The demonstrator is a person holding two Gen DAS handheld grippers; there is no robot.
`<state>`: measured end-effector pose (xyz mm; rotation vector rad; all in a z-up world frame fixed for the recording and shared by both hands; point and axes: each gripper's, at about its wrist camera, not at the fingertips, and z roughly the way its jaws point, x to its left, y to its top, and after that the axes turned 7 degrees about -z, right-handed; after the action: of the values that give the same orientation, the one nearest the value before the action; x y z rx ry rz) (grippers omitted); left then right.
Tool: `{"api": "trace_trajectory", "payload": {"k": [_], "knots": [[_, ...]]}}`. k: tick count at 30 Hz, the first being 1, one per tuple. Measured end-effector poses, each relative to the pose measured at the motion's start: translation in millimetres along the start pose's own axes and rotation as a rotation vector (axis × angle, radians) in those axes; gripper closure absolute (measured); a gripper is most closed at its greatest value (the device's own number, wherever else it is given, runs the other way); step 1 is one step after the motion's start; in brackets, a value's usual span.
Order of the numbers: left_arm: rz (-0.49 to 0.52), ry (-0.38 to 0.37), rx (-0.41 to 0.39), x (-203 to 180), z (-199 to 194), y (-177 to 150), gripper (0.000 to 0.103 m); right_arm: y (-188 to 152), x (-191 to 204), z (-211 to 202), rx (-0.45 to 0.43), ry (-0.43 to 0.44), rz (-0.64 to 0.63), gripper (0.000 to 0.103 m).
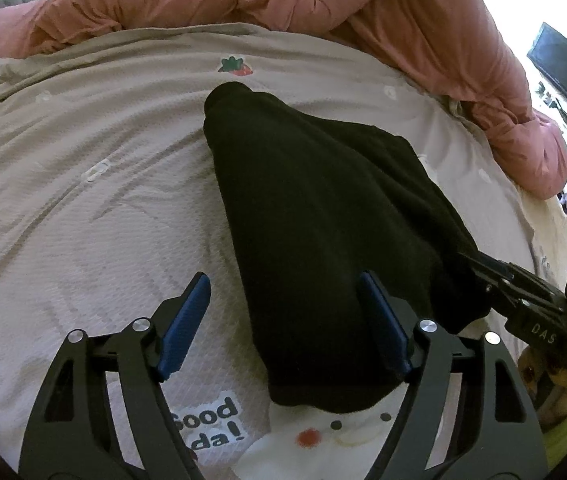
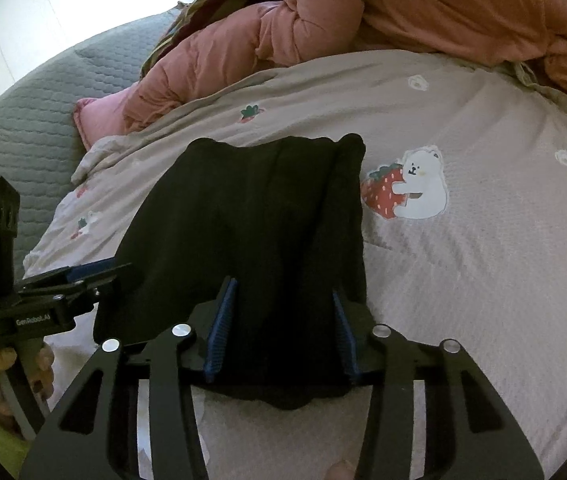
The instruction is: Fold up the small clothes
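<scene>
A soft black garment (image 1: 323, 216) lies on the waffle-textured sheet (image 1: 83, 200); left gripper (image 1: 283, 320) released, right gripper (image 2: 283, 328) straddling its hem, grip unclear.

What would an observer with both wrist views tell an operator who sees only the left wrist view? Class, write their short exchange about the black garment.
Operator: Is the black garment between the pads of the right gripper?
Observer: Yes. Its near edge fills the gap between them, though I cannot tell whether they press on it.
Operator: What lies on the garment's far side from me?
Observer: A bear print, white and hugging a strawberry, on the sheet right beside the garment's far corner.
</scene>
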<state>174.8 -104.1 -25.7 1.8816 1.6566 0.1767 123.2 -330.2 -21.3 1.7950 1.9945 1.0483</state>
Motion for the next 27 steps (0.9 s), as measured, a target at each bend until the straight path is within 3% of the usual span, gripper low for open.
{"api": "trace_trajectory", "payload": {"k": [2, 3, 8, 10, 24, 27], "knots": [[0.007, 0.002, -0.004, -0.5, -1.7, -1.3, 0.034, -1.0, 0.1, -2.0, -0.004, 0.002, -0.001, 0.071], [0.011, 0.003, -0.006, -0.7, -3.2, -2.7, 0.034, -1.8, 0.6, -3.3, -0.008, 0.004, -0.001, 0.078], [0.039, 0.015, -0.016, -1.6, -7.3, -8.5, 0.034, -4.1, 5.9, -3.7, -0.008, -0.037, -0.026, 0.078], [0.043, 0.017, -0.013, -1.2, -7.2, -10.3, 0.033, -6.1, 5.5, 1.5, 0.009, -0.078, -0.032, 0.07], [0.029, 0.009, -0.007, 4.2, -8.5, -14.0, 0.032, -10.0, 2.8, -1.2, 0.007, -0.119, -0.005, 0.049], [0.026, 0.016, -0.009, 4.4, -9.6, -14.3, 0.029, -10.0, 3.3, -4.0, 0.005, -0.132, -0.01, 0.039]]}}
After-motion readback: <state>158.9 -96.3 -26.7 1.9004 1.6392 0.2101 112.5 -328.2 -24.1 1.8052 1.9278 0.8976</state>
